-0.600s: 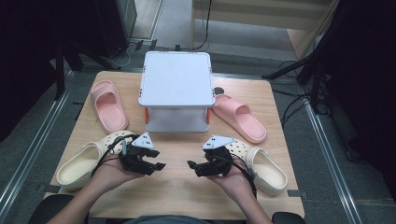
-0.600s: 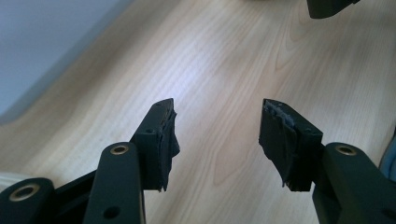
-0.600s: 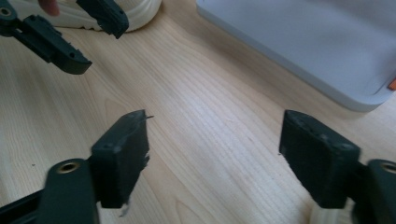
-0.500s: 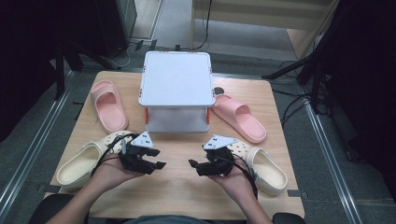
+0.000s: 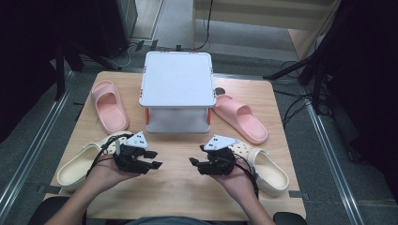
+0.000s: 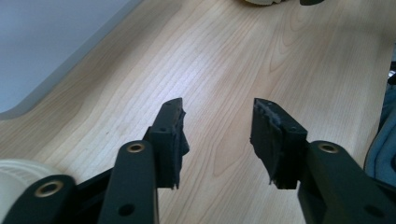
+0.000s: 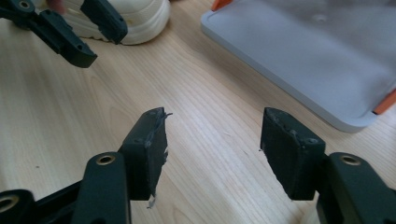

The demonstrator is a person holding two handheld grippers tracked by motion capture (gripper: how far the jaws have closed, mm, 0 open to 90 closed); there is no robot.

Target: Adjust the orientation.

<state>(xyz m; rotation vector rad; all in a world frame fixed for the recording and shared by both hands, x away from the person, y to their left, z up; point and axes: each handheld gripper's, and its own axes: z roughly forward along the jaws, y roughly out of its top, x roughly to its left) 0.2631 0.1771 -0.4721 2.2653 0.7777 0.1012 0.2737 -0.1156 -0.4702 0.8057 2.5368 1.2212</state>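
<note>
A white lidded box (image 5: 177, 84) with orange clips stands at the middle back of the wooden table (image 5: 178, 192). One pink slipper (image 5: 109, 105) lies to its left and another (image 5: 241, 118) to its right. A cream clog (image 5: 80, 165) lies by the person's left hand, and a second clog (image 5: 270, 172) by the right hand. My left gripper (image 5: 151, 160) (image 6: 219, 105) hovers low over bare wood, open, with nothing between its jaws. My right gripper (image 5: 195, 159) (image 7: 212, 114) faces it across a gap, open and empty too. In the right gripper view, the left gripper (image 7: 70, 32) shows before the cream clog (image 7: 135, 18).
The box's grey-white side (image 6: 42, 42) rises beside the left gripper, and its lid corner (image 7: 317, 56) lies ahead of the right one. Bare wood lies between the two grippers. Dark stands and cables surround the table on the floor.
</note>
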